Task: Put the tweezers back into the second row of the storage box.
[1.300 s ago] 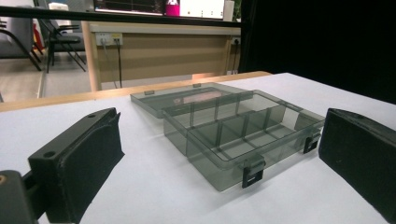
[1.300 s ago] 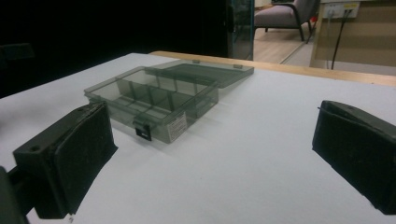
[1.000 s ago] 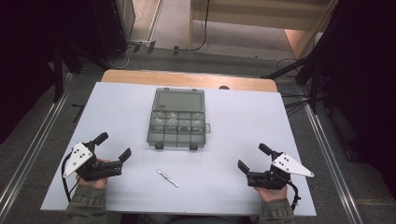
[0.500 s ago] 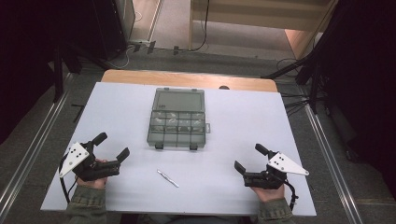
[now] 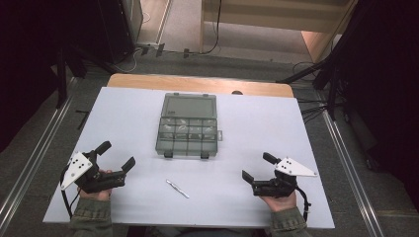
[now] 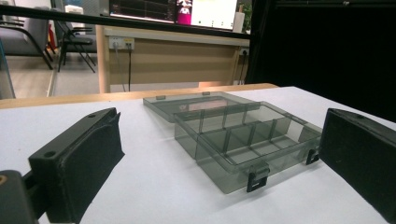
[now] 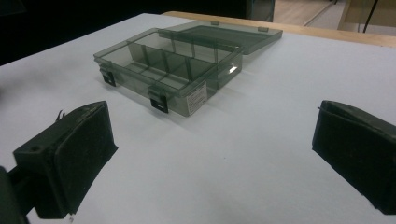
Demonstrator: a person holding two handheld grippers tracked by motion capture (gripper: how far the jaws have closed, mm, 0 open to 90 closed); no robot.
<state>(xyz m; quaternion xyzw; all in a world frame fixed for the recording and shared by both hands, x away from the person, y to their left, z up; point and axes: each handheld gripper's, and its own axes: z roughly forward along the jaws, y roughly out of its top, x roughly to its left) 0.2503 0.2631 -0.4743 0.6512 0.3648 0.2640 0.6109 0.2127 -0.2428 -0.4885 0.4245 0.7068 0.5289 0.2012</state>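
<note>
Both grippers slide a little toward the person and sink lower on the table since the earlier pictures. Nothing else moves. I think the work has not really started yet, and both hands are just getting ready.

From the high view, the left gripper [image 5: 116,155] sits at about 8 o'clock on the table [image 5: 257,128], with its jaws wide apart and holding nothing. The right gripper [image 5: 258,167] sits at about 4 o'clock, jaws apart too and holding nothing. A clear box [image 5: 188,129] lies in the middle, a bit toward 12 o'clock, with its lid [image 5: 190,105] folded open and flat behind it. A small thin tool [image 5: 177,188] lies at 6 o'clock, between the two grippers and apart from both.

From the left gripper view, the box [image 6: 243,140] is ahead between the two black jaws, well apart from them. Its little rooms look empty.

From the right gripper view, the box [image 7: 173,70] is ahead toward 11 o'clock, also not touched.

The table top is white and plain, with a wooden edge at the far side. Around it the room is dark, with cables on the floor and a wooden desk farther back.
</note>
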